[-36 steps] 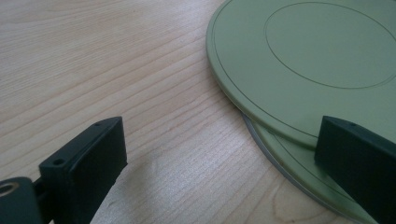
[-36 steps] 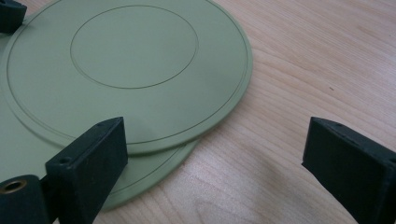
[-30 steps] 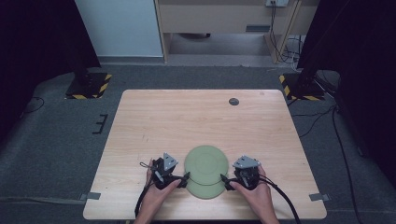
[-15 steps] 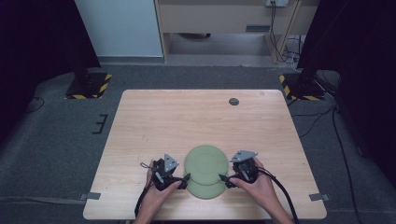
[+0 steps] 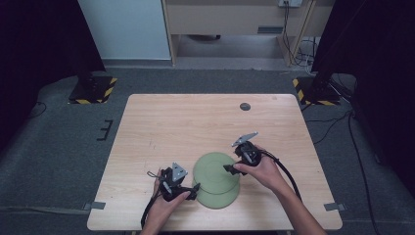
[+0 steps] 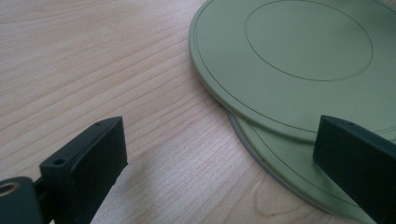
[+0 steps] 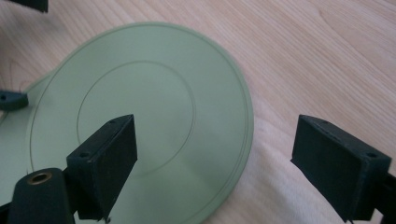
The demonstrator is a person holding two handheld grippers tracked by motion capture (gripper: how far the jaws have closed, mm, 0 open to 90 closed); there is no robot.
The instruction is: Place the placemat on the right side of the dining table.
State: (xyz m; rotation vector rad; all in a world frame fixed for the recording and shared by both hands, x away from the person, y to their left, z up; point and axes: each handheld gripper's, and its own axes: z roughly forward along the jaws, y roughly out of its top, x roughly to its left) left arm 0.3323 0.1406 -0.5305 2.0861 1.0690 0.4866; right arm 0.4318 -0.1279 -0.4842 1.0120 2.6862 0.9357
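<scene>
Upper plate [image 5: 214, 168]: pale green disc, lies flat on a second one, offset toward far side; near front-centre of bench [image 5: 161, 127].
Lower plate [image 5: 220, 197]: same colour, pokes out on the person's side; L tool view shows its rim under the upper rim, a step between the two.
Right tool [image 5: 229, 168]: jaws wide apart, gripping nothing. In its own view one jaw sits over the upper plate's face, the other out over bare wood, so the rim runs betw. them. Plate lies to that tool's left.
Left tool [image 5: 195, 188]: also spread, empty. At the stack's left edge, where the two rims overlap; one jaw over the lower plate's rim, the other over wood.
Nearer hand: both about level w/ the stack; R straddles the upper rim, L sits by the lower.
Key relation (judgement): R jaws are across the upper edge; contact not confirmed.
Long axis: n/a, discs are round.
Other items: small dark round mark [image 5: 244, 106] at far edge, well apart.
Obstructions: none betw. tools and plates.
</scene>
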